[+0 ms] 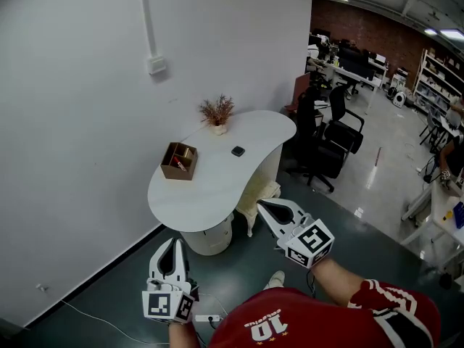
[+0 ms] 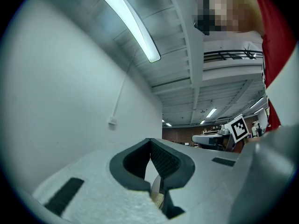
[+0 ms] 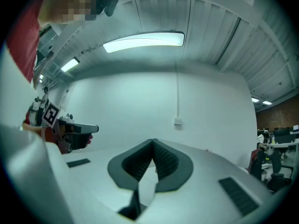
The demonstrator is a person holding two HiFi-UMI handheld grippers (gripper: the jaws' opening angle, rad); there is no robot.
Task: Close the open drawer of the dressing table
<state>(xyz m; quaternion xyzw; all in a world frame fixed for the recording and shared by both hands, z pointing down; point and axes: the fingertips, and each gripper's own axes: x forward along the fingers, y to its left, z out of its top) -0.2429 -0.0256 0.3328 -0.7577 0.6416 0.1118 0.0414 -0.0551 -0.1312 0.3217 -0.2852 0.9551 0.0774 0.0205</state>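
The white dressing table (image 1: 217, 183) stands against the wall, with a kidney-shaped top. A cream piece (image 1: 262, 191) juts out below its near right edge; I cannot tell whether it is the drawer. My left gripper (image 1: 174, 242) hangs low in front of the table's round base, shut and holding nothing. My right gripper (image 1: 262, 204) is also shut and holds nothing, its tip just short of the cream piece. In the left gripper view the jaws (image 2: 150, 141) meet at their tips, and the same shows in the right gripper view (image 3: 153, 141).
On the tabletop are a wooden box (image 1: 179, 160), a dried plant (image 1: 217, 113) and a small black object (image 1: 238, 151). Black office chairs (image 1: 326, 133) stand to the right. A power strip (image 1: 206, 317) and its cable lie on the floor.
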